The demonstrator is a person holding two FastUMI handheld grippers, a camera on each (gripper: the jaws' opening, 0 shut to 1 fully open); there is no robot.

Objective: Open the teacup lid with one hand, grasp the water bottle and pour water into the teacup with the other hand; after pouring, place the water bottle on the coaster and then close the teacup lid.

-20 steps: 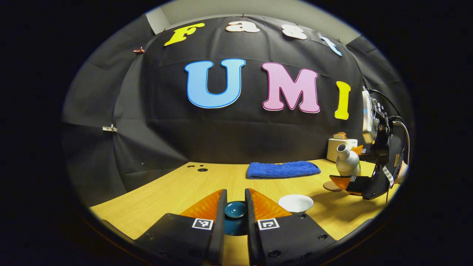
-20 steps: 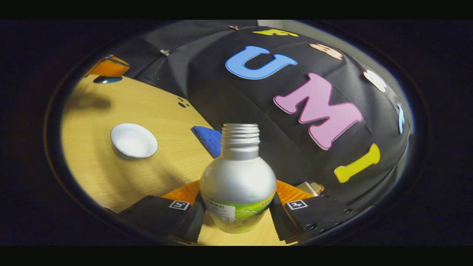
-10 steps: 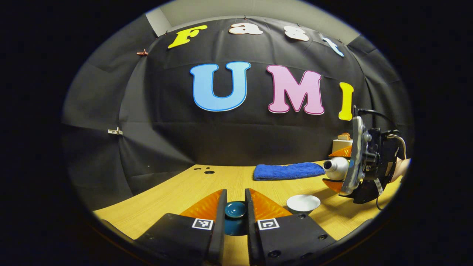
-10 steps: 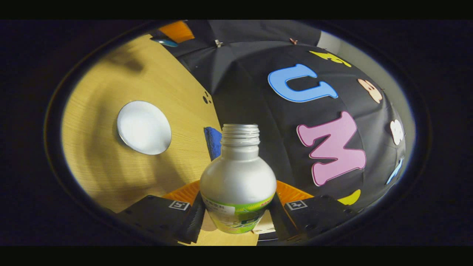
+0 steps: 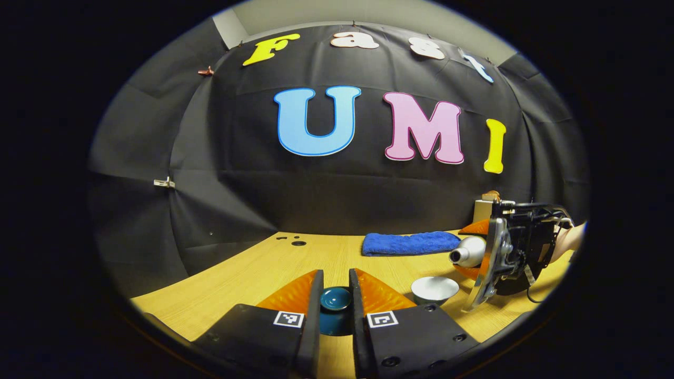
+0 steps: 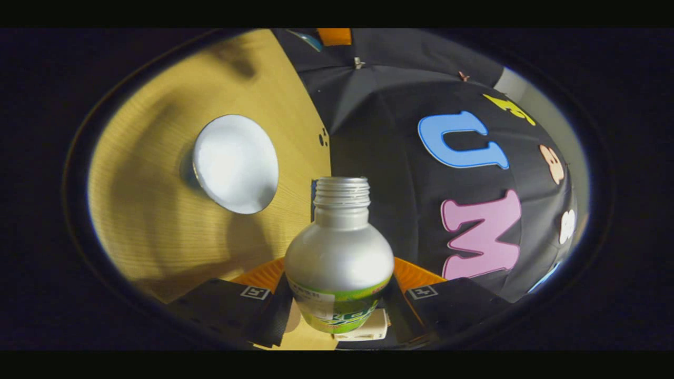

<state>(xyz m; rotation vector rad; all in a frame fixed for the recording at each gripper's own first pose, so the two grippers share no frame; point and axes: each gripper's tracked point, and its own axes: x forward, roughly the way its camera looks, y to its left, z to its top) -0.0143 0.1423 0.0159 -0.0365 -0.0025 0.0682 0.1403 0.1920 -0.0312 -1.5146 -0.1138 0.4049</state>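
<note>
My left gripper (image 5: 335, 295) is shut on the dark teal teacup lid (image 5: 335, 300), holding it just above the table at the near left. The teacup (image 5: 435, 289), white inside, stands open on the table (image 5: 247, 279) to the right of it. My right gripper (image 6: 339, 295) is shut on the silver water bottle (image 6: 339, 252), which has a green label and no cap. In the left gripper view the water bottle (image 5: 466, 251) is tipped nearly on its side, its mouth pointing left and hanging above the teacup's right rim. In the right gripper view the teacup (image 6: 235, 163) lies left of the bottle's neck.
A folded blue towel (image 5: 404, 243) lies at the back of the table. A white box (image 5: 483, 208) stands at the back right, behind the right gripper. A hand (image 5: 567, 239) holds that gripper at the right edge. Two small holes (image 5: 295, 241) mark the table's far left.
The right gripper has tipped the bottle from slanted upright to almost horizontal and carried it left and lower, over the teacup. The left gripper has stayed put with the lid.
</note>
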